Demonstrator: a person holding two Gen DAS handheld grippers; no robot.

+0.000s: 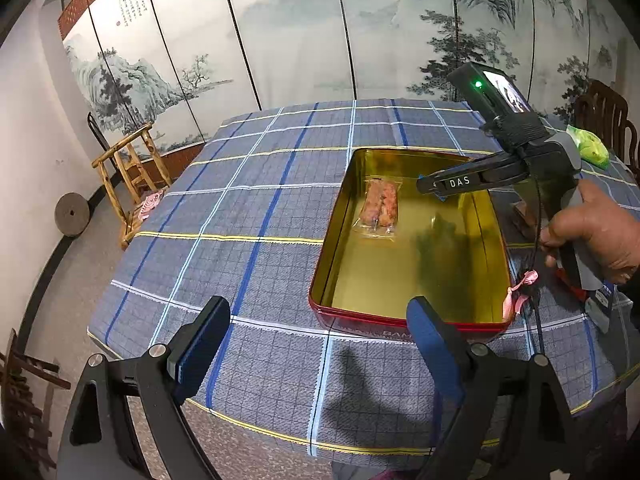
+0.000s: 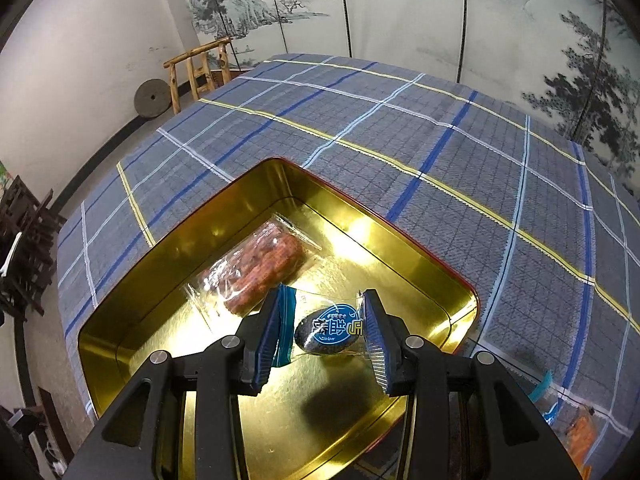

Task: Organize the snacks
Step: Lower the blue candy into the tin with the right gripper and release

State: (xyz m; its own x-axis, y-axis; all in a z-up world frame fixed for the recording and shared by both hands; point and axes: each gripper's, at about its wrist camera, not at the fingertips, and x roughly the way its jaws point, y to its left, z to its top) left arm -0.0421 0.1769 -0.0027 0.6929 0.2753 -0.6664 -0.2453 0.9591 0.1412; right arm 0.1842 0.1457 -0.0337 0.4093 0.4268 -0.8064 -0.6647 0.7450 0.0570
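Right wrist view, dark oval snack (image 2: 326,334), clear blue-labelled wrapper

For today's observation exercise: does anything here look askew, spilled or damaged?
Nothing stands out. One wrapped snack lies flat in the gold tin; the right hand-held gripper holds another packet over it.
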